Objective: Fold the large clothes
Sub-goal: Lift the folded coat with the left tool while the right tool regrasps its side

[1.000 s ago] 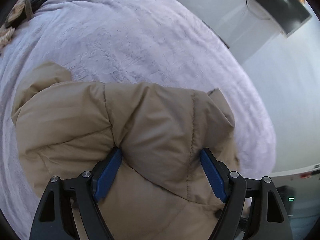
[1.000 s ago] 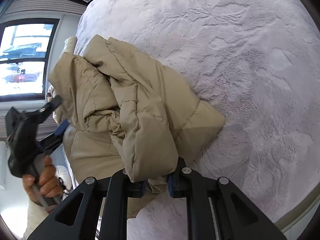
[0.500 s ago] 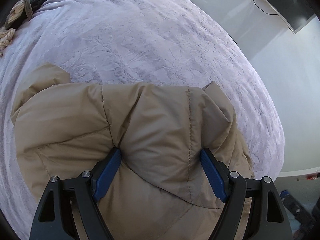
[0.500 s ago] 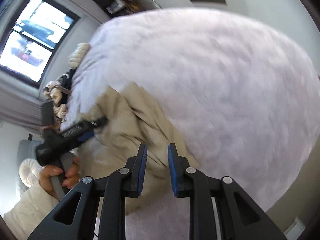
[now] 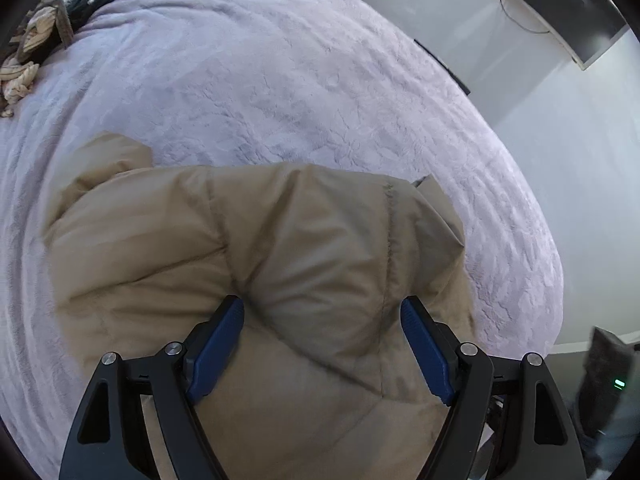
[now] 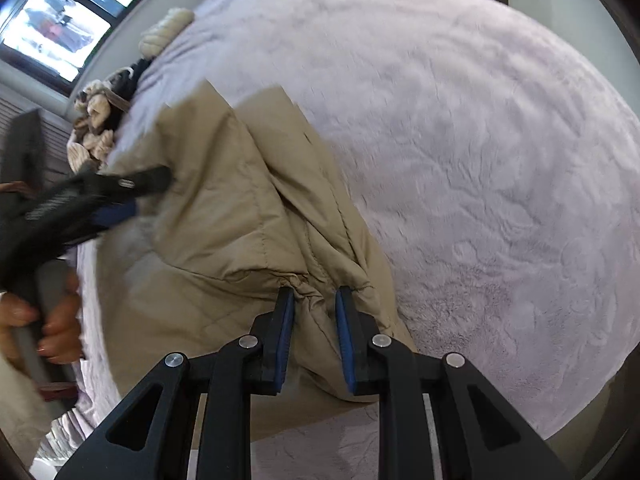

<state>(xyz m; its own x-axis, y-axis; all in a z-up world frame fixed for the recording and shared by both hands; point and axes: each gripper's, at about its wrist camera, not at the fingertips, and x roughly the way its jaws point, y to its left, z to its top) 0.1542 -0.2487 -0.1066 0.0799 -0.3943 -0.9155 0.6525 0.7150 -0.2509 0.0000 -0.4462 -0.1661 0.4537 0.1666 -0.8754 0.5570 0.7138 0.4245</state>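
Observation:
A tan puffer jacket (image 5: 256, 264) lies bunched on a pale lilac bedspread (image 5: 280, 80). My left gripper (image 5: 322, 308) is open, its blue pads wide apart, pressed down over a puffy fold of the jacket. In the right wrist view the jacket (image 6: 224, 216) lies left of centre. My right gripper (image 6: 314, 300) has its jaws close together with a gathered seam of the jacket between the pads. The left gripper (image 6: 132, 196) shows there at the jacket's left side, held by a hand.
A heap of cream and dark clothes (image 5: 36, 52) lies at the bed's far left edge; it also shows in the right wrist view (image 6: 104, 120). A window (image 6: 60, 20) is beyond it. The bed's right edge (image 5: 540, 240) drops to a white wall.
My right gripper let go of the jacket's fold, swung up and away, then came back down onto a gathered seam. My left gripper stayed open over the jacket.

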